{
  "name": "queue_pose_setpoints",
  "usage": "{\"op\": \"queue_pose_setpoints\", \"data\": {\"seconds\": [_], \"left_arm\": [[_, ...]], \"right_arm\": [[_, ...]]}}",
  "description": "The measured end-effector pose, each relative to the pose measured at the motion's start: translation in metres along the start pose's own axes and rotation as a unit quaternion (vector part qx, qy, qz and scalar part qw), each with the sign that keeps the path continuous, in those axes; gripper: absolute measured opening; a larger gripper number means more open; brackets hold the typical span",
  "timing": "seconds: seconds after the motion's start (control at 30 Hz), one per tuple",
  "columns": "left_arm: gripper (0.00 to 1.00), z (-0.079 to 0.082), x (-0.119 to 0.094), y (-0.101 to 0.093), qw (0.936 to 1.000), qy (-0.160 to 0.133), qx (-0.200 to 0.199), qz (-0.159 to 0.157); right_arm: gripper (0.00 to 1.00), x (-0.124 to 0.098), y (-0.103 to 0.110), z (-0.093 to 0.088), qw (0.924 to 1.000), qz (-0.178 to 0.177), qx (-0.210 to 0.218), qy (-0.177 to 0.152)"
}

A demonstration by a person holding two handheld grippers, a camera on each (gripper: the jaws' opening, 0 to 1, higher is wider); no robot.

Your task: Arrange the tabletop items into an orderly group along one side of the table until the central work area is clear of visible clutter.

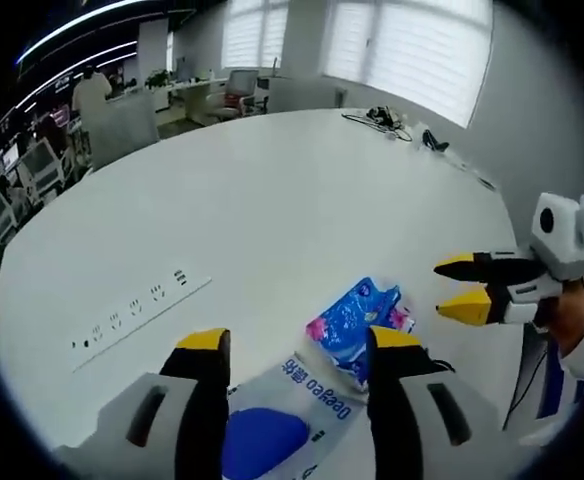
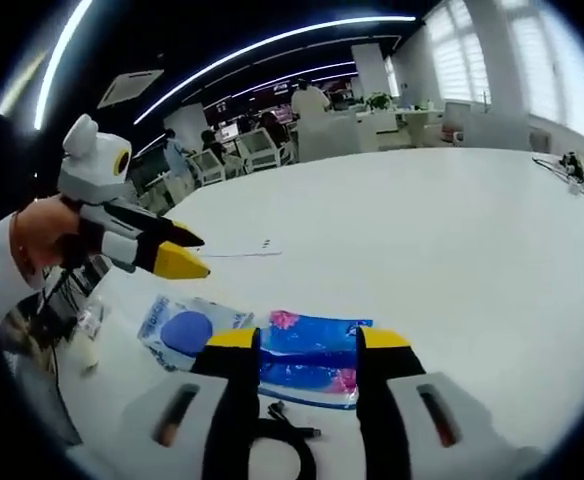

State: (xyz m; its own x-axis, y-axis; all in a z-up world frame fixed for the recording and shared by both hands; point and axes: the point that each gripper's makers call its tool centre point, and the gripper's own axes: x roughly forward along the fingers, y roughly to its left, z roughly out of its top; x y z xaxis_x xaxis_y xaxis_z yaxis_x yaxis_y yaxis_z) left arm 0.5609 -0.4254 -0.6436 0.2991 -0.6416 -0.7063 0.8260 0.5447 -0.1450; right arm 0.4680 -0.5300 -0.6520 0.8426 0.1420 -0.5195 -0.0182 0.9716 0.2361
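Observation:
A white Deeyeo packet with a blue oval (image 1: 277,425) lies on the white table (image 1: 272,200), under and between the jaws of my open left gripper (image 1: 298,345). Beside it lies a blue and pink packet (image 1: 357,315). My right gripper (image 1: 455,288) comes in from the right, open, just beyond that packet. In the right gripper view, the blue and pink packet (image 2: 307,365) sits between the jaws of my open right gripper (image 2: 308,342), and the white packet (image 2: 187,330) lies to its left. The left gripper (image 2: 197,255) hovers open above the white packet. Neither gripper holds anything.
A row of sockets (image 1: 137,310) is set into the tabletop to the left. A black cable (image 2: 282,420) lies close under the right gripper. More cables (image 1: 382,117) rest at the far end. Chairs (image 1: 237,88) and a person (image 1: 90,90) stand beyond the table.

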Motion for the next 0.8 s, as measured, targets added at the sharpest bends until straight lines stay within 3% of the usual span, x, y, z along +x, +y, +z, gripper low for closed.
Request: {"op": "queue_pose_setpoints", "data": {"seconds": [0.8], "left_arm": [[0.56, -0.016, -0.068, 0.030, 0.9993, -0.028, -0.021, 0.012]], "right_arm": [[0.52, -0.011, 0.071, 0.027, 0.9971, 0.048, -0.059, -0.010]]}}
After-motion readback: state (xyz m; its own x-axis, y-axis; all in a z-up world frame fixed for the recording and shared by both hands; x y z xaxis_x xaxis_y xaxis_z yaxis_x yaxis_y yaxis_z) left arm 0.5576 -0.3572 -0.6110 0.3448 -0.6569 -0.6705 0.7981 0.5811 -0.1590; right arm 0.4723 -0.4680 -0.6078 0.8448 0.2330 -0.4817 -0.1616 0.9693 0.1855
